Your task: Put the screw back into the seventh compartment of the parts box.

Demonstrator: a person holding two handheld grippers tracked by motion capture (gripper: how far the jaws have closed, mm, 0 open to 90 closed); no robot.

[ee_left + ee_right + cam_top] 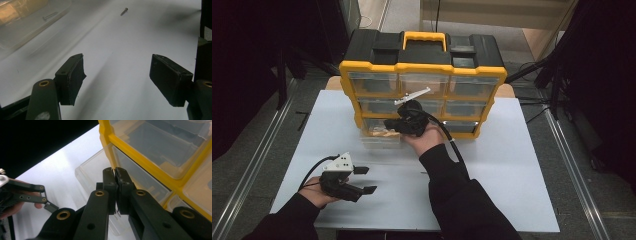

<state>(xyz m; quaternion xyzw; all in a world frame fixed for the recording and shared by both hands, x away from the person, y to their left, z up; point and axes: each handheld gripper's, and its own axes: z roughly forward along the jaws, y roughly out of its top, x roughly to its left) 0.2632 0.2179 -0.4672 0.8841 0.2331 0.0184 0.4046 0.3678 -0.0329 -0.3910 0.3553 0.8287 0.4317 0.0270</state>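
The right gripper (115,173), its matte black jaws pressed together on a thin metal screw (117,213), hovers over a clear plastic drawer (92,171) pulled from the yellow-framed organiser (422,67) at twelve o'clock. At seven o'clock, the left gripper (367,180) rests spread wide on the smooth white table (512,165).

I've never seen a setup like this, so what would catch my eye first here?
A big yellow and black drawer cabinet stands at the far side of the white table. The right gripper, fingers shut, sits at the clear bottom-left drawer, which is pulled out. A loose screw lies on the table beyond the open left gripper.
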